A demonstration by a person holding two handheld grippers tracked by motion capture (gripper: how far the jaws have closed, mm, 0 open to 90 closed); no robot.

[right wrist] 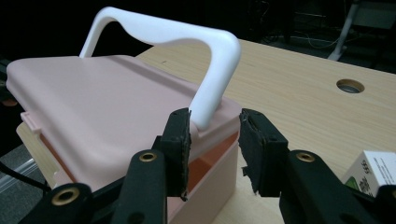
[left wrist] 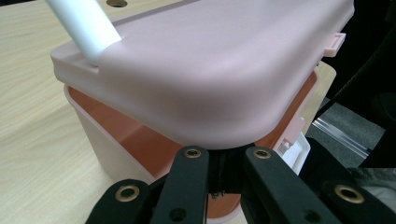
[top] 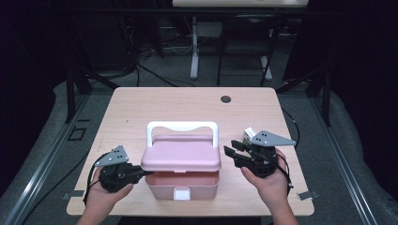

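Fingers (left wrist: pixel 191 161) of left gripper (top: pixel 143 172): pressed together, nothing pinched between them, tips tucked under left end of lid (top: pixel 180 157), seemingly propping it. Fingers (right wrist: pixel 180 135) of right gripper (top: pixel 231 151): roughly half spread, holding nothing, pads clear of everything.

Box (top: pixel 183 185): near middle of table (top: pixel 141 108), towards near edge, between both hands, latch side facing person. Lid raised at front and left, gap showing orange inside; far edge down, by the look of it hinged there below handle (top: pixel 182 126). Long axis of lid and of box: left to right across table, so one short end to each gripper.

From right gripper view: right foot of handle (right wrist: pixel 212 100) straight ahead, lined up with gap between jaws, just beyond tips, not touched. Right end of lid just below and to left of that line. Carton (right wrist: pixel 378 170) off to one side, near but apart from box.

Judged from this: right hand nearer to handle's right foot and lid's right end, left hand busy under other end. Short push forward along jaw line probably enough to straddle handle foot; slightly lower and leftward for lid rim instead. Risk: knocking lid off left tips while closing in.
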